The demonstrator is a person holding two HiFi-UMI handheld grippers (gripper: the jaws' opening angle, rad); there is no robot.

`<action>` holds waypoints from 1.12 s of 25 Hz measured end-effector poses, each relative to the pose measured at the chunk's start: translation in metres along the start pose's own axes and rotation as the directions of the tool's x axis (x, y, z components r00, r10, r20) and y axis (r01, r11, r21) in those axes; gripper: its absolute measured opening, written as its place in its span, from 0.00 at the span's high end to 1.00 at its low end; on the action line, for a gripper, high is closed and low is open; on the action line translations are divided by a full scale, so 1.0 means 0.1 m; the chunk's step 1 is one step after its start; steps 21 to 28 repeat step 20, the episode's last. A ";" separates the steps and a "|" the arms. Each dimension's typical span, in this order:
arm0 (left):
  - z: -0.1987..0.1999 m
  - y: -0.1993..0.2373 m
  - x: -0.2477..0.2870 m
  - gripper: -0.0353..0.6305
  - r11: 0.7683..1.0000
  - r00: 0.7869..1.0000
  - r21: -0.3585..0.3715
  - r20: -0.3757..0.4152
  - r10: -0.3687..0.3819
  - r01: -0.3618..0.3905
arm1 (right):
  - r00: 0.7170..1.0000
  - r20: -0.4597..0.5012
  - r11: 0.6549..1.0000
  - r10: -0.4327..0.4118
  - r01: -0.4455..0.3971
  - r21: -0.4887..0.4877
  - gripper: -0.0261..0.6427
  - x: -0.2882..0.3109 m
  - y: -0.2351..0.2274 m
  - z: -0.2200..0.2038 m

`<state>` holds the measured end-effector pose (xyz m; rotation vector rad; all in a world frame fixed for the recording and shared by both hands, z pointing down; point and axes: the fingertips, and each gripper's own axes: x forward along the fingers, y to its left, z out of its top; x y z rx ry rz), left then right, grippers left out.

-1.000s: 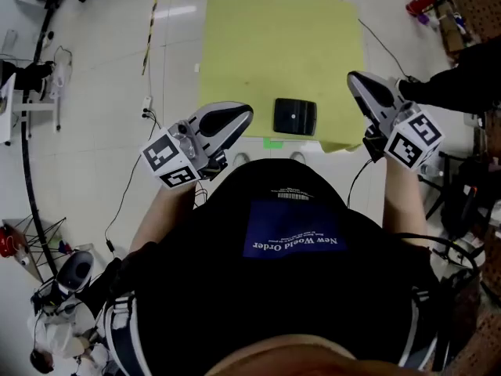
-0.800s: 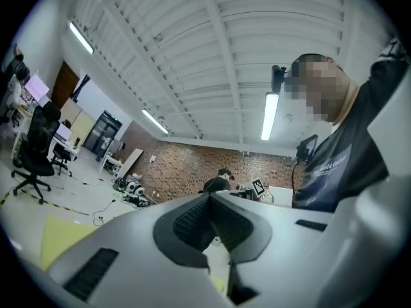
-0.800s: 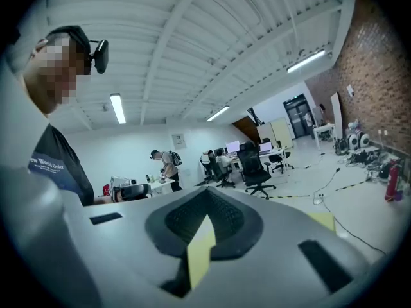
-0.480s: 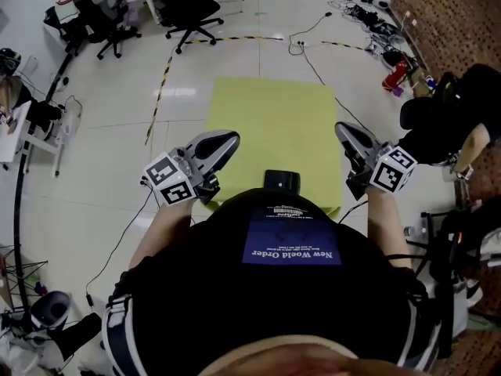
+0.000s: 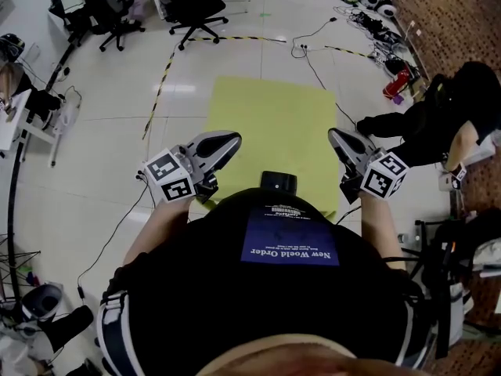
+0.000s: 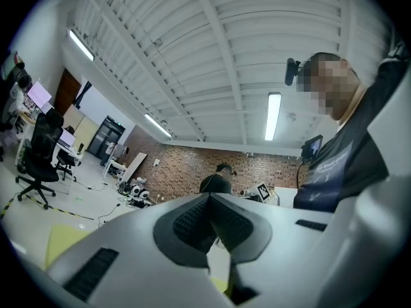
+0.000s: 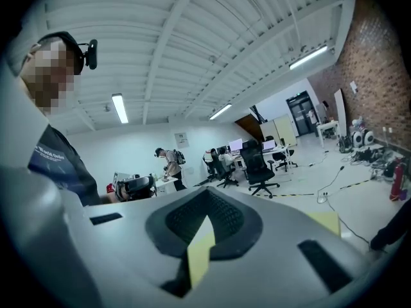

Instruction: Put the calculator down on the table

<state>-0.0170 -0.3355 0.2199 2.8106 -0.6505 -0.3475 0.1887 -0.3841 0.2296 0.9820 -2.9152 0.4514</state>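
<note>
The calculator [image 5: 279, 182], a dark flat block, lies on the yellow table [image 5: 266, 116] at its near edge, its lower part hidden by my torso. My left gripper [image 5: 227, 140] hovers left of it, raised off the table, jaws together with nothing between them. My right gripper [image 5: 337, 138] hangs to the right of the calculator, also shut and empty. The left gripper view has the closed left gripper [image 6: 209, 201] pointing across the room. In the right gripper view the right gripper [image 7: 207, 194] is closed, a strip of yellow table showing under it.
Office chairs [image 5: 192, 6] stand on the pale floor beyond the table. A yellow-black tape line [image 5: 164, 69] and cables run across the floor. A person in dark clothes [image 5: 438, 124] sits at the right near a red extinguisher [image 5: 395, 84].
Both grippers have risen off the table, still empty. The head view has tipped up, so more of the room shows and the calculator sits closer to my torso.
</note>
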 end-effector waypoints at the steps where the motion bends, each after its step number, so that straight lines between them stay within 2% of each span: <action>1: -0.01 -0.01 -0.01 0.94 1.000 1.000 -0.001 -0.002 0.000 0.000 | 1.000 -0.001 1.000 0.001 -0.001 -0.001 0.98 -0.01 0.01 -0.01; 15: -0.12 -0.09 0.01 0.94 1.000 1.000 0.005 -0.019 -0.009 0.009 | 1.000 -0.024 0.999 0.017 -0.018 -0.030 0.98 -0.04 0.09 -0.18; 28: -0.04 0.04 0.00 0.94 1.000 1.000 0.004 -0.012 -0.006 0.006 | 0.999 -0.037 0.999 0.022 -0.024 -0.039 0.98 0.09 0.07 -0.12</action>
